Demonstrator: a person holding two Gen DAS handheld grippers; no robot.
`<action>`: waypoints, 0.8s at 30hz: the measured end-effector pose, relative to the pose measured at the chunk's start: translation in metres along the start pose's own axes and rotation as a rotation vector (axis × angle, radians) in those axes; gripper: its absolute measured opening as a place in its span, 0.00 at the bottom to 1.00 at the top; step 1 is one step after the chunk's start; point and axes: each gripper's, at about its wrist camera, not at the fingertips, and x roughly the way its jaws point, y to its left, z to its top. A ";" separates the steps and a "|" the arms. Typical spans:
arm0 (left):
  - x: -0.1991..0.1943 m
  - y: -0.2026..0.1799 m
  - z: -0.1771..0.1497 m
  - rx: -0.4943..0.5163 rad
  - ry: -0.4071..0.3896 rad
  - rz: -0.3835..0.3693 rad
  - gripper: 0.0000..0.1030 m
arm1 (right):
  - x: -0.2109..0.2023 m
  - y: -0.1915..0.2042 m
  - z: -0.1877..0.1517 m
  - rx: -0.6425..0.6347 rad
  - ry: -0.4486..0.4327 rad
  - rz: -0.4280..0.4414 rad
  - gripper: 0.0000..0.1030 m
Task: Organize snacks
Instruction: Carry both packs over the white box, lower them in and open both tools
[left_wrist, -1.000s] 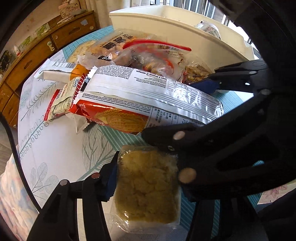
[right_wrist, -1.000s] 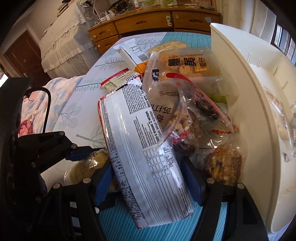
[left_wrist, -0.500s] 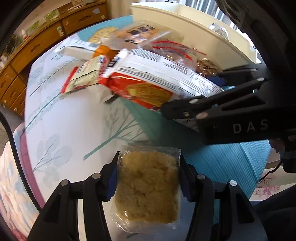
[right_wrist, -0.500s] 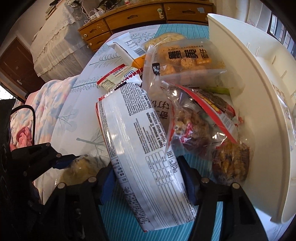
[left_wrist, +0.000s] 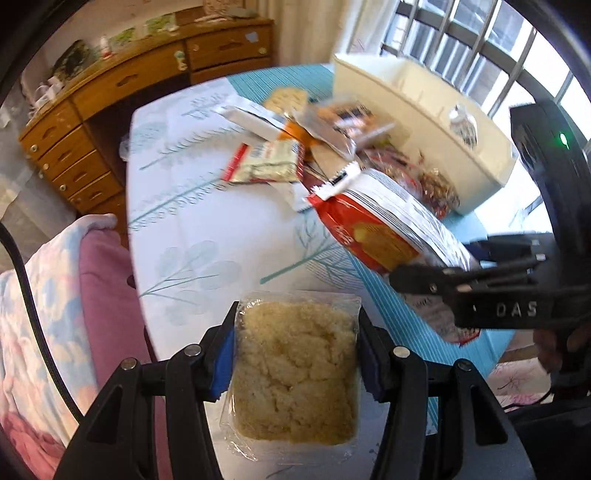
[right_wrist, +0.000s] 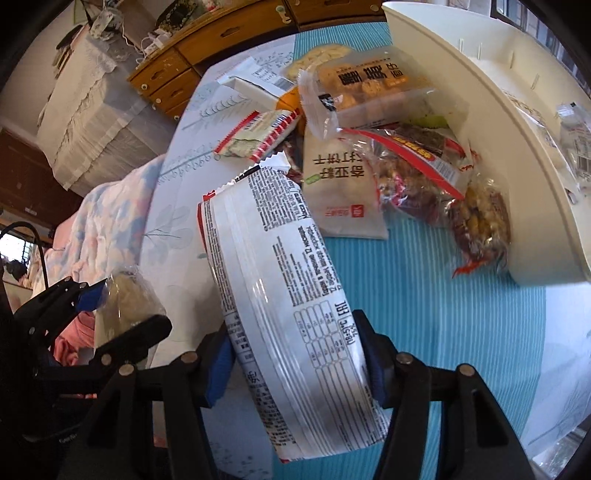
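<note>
Left gripper (left_wrist: 297, 354) clamped on clear pack w/ yellow crumbly cake (left_wrist: 295, 373). Right gripper (right_wrist: 295, 362) clamped on long biscuit pack (right_wrist: 280, 291), above worktop (right_wrist: 424, 295); white bin (right_wrist: 517, 147) far right.

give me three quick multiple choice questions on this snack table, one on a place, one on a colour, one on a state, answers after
1. Where is the white bin relative to the snack pile?
A. to the pile's right, at the table's far edge
B. under the table
C. on the wooden dresser

2. What colour is the front of the long biscuit packet?
A. green
B. red-orange
C. purple

3. What state are the left tongs in?
A. open and empty
B. shut on the clear-wrapped crumbly cake
C. out of view

Answers:
1. A, the right wrist view shows the bin's wall beside the bags.
2. B, seen in the left wrist view.
3. B, both pads press the wrapper's sides.
</note>
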 end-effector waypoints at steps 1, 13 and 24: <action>-0.007 0.003 -0.001 -0.010 -0.010 -0.001 0.52 | -0.004 0.004 -0.001 0.003 -0.009 0.001 0.57; -0.071 0.029 0.009 -0.111 -0.119 -0.003 0.52 | -0.066 0.040 0.004 -0.037 -0.152 0.016 0.57; -0.108 0.030 0.044 -0.185 -0.219 -0.051 0.52 | -0.120 0.035 0.020 -0.016 -0.272 0.014 0.57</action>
